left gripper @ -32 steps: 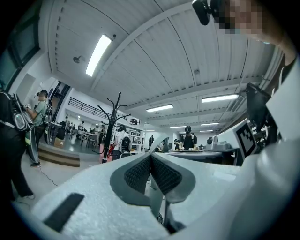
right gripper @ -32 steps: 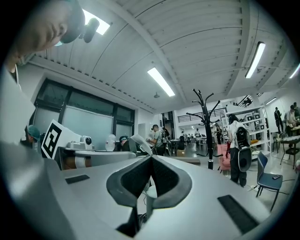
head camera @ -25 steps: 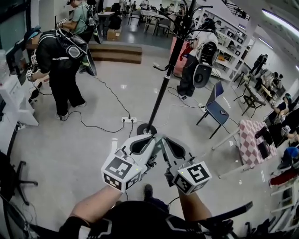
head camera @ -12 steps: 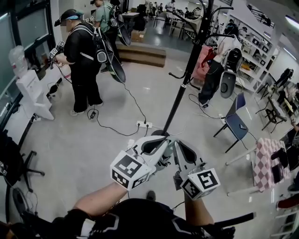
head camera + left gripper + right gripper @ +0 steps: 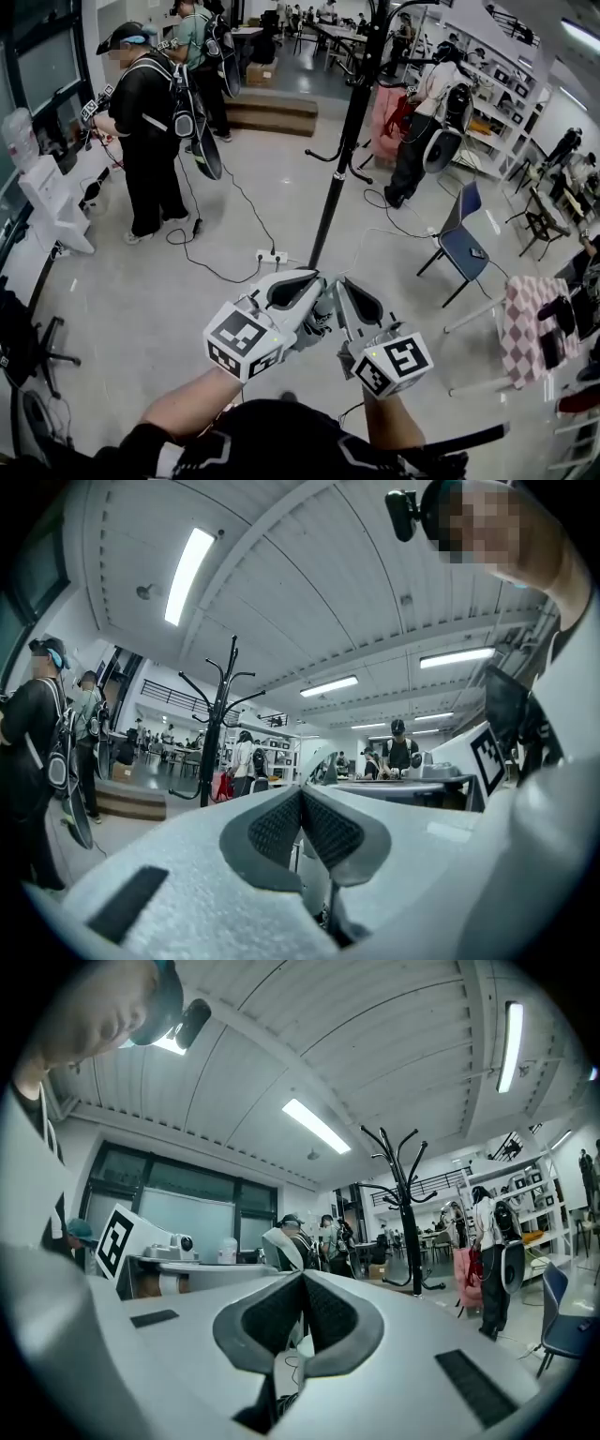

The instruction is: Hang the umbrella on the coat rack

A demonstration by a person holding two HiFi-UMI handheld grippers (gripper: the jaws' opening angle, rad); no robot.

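A tall black coat rack stands on the floor straight ahead, and its base is hidden behind my grippers. It also shows in the left gripper view as the coat rack and in the right gripper view as the coat rack. My left gripper and right gripper are held side by side in front of me, tips almost touching. The left gripper has its pads pressed together with nothing between them. So does the right gripper. No umbrella shows in any view.
A person in black stands at the left beside a white cabinet. A power strip and cables lie near the rack. Another person stands behind the rack, with a blue chair and a checked cloth to the right.
The head view has swung and drawn nearer the rack, whose base is now hidden behind the grippers. Both grippers stay shut and close together.
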